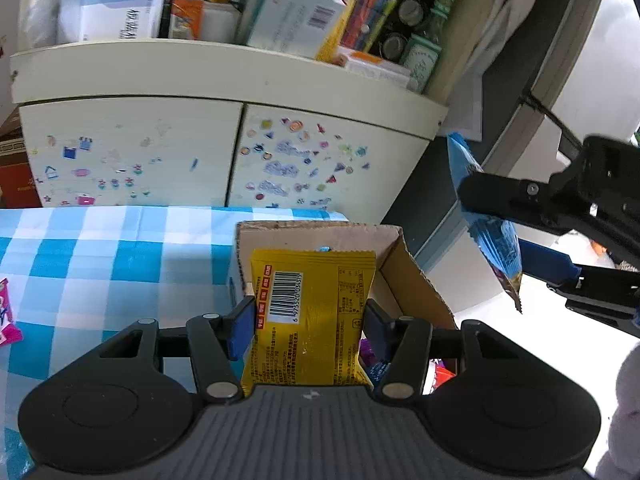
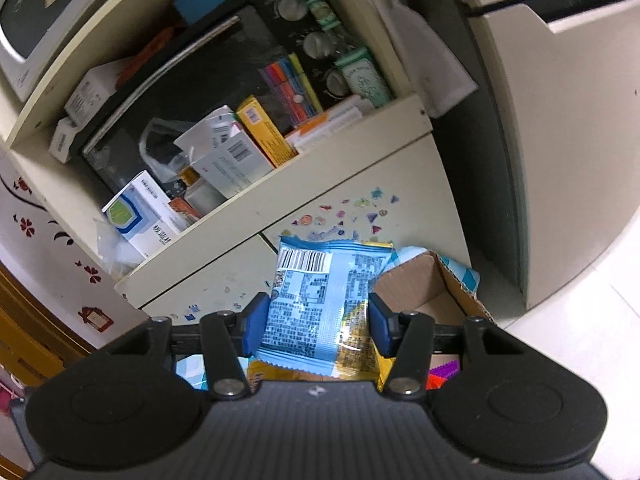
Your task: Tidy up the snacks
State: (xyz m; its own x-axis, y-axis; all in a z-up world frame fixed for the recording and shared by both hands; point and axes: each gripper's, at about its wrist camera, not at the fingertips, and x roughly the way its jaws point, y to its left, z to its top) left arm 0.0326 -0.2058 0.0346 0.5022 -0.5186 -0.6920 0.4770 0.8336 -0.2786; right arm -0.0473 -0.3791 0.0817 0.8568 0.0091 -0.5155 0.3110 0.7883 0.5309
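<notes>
Left wrist view: left gripper [image 1: 309,327] is clamped on a yellow snack packet [image 1: 312,312], blue pads [image 1: 242,330] pressing both side edges, barcode face toward the lens, packet upright between the fingers. Directly behind it at 12 o'clock sits an open cardboard box [image 1: 404,264] on the blue-and-white checked tablecloth [image 1: 100,256]; the packet hangs over the box's near side, and purple and red wrappers [image 1: 376,364] show low in the box at about 4 o'clock of the packet. A pink packet [image 1: 8,320] lies at the cloth's 9 o'clock edge, well apart from the box. At 3 o'clock the right gripper [image 1: 496,236] comes in from the frame edge, holding a blue snack packet [image 1: 486,220] edge-on, off the table to the right of the box. Behind the table stands a cream cabinet [image 1: 224,80] with stickered doors and a cluttered shelf of boxes. Right wrist view: right gripper [image 2: 316,324] is closed on the blue snack packet [image 2: 312,300], pads at both sides, barcode up at 11 o'clock. The yellow packet [image 2: 356,348] peeks out just behind and below it. The cardboard box [image 2: 424,280] lies at 1 o'clock of the fingers, open side visible, inside mostly hidden.
</notes>
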